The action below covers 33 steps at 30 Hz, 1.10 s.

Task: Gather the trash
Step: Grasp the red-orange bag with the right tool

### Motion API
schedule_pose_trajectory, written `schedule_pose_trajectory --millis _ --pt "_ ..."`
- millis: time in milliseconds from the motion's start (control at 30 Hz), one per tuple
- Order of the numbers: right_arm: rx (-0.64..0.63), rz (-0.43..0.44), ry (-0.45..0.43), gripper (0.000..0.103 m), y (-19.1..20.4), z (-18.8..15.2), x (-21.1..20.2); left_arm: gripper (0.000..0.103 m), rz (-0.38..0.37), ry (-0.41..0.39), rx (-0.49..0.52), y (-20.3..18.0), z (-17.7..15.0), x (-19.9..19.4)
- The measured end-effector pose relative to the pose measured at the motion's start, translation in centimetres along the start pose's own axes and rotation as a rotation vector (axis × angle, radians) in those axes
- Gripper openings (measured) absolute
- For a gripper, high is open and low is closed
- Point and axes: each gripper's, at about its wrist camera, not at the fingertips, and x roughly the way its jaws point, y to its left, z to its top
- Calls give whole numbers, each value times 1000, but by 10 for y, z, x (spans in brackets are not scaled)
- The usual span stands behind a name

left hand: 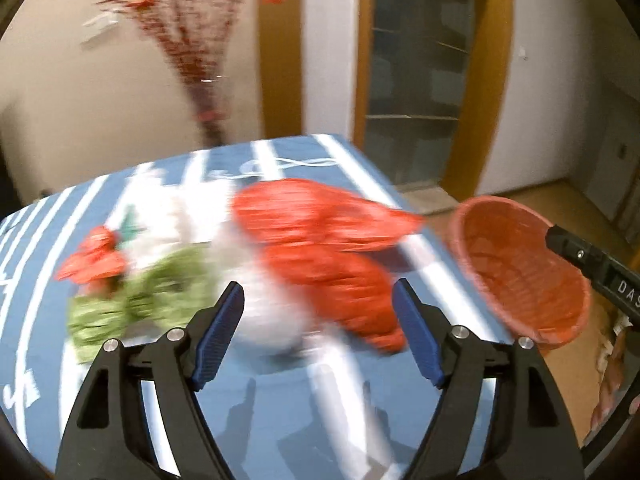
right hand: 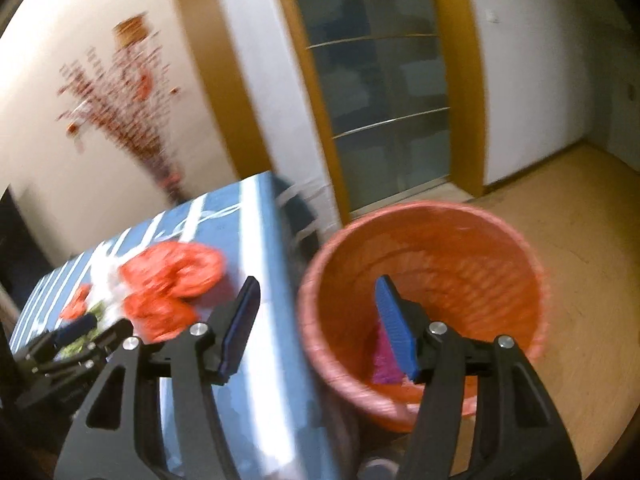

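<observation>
Left gripper [left hand: 318, 300] hung open over the table [left hand: 280, 412], green, white and red bags [left hand: 320, 248] heaped mid-table, right gripper [right hand: 316, 312] open at the table's right edge, orange bin [right hand: 424, 300] just beyond, holding pink scrap [right hand: 382, 360].

Motion blur smears the trash pile [left hand: 280, 264] ahead of the left tool [left hand: 318, 332]; a pink scrap [right hand: 384, 356] hides behind the right tool's [right hand: 318, 328] pad.
</observation>
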Motion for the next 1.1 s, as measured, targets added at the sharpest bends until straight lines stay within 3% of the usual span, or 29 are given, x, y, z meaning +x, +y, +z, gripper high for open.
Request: schedule_pose_trajectory --millis 200,433,567,733,933,1100 --pt "-76 122 97 59 66 -11 35 75 96 24 -80 65 -12 -5" --pt "-152 147 172 59 112 -20 71 75 143 48 -175 117 -31 -6" --pt "-186 126 225 59 123 -29 92 75 148 31 -194 128 -37 -5" --pt "-228 103 233 60 129 -37 101 75 89 43 -227 135 -42 0" --pt "-283 114 220 43 133 -39 96 76 48 103 -247 130 -47 5" --pt "-263 143 182 40 125 -37 73 89 69 95 -207 116 -44 2"
